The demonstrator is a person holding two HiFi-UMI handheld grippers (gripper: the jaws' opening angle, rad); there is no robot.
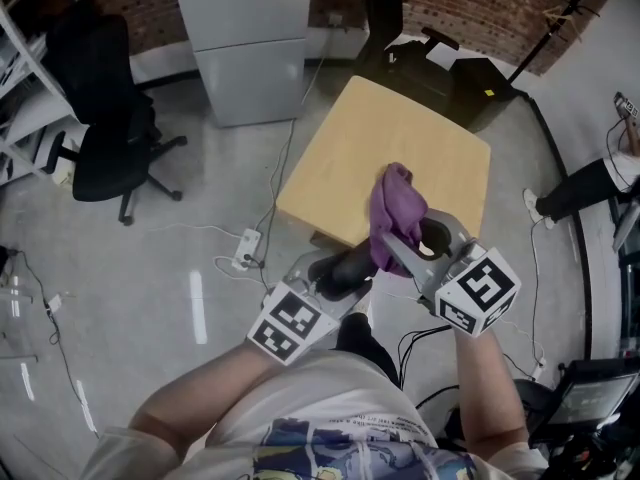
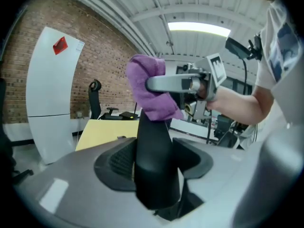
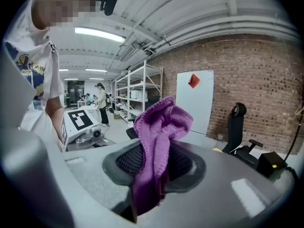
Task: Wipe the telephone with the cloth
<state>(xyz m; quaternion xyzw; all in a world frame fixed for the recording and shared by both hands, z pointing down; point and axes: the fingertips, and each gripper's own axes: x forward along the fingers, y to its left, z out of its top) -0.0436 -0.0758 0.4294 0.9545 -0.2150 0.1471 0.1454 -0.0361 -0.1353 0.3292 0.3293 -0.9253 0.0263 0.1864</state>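
We hold the telephone (image 2: 154, 165), a black handset, upright in the left gripper (image 1: 335, 278); its jaws stand fairly wide and press on the handset's lower body; the handset is up in the air near the front edge of the table (image 1: 400, 138), resting on nothing. The right gripper (image 3: 154, 167) has its jaws closed on a narrow fold of the purple cloth (image 3: 156, 141); the loose bunch above them lies against the handset's upper end. We judge the wipe to be under way or about to start. Risks: sideways rubbing far above the left jaws could lever the smooth handset round or out of them; the cloth, pinched only by a fold, could drag free; with no support beneath, either would likely drop past the table edge.
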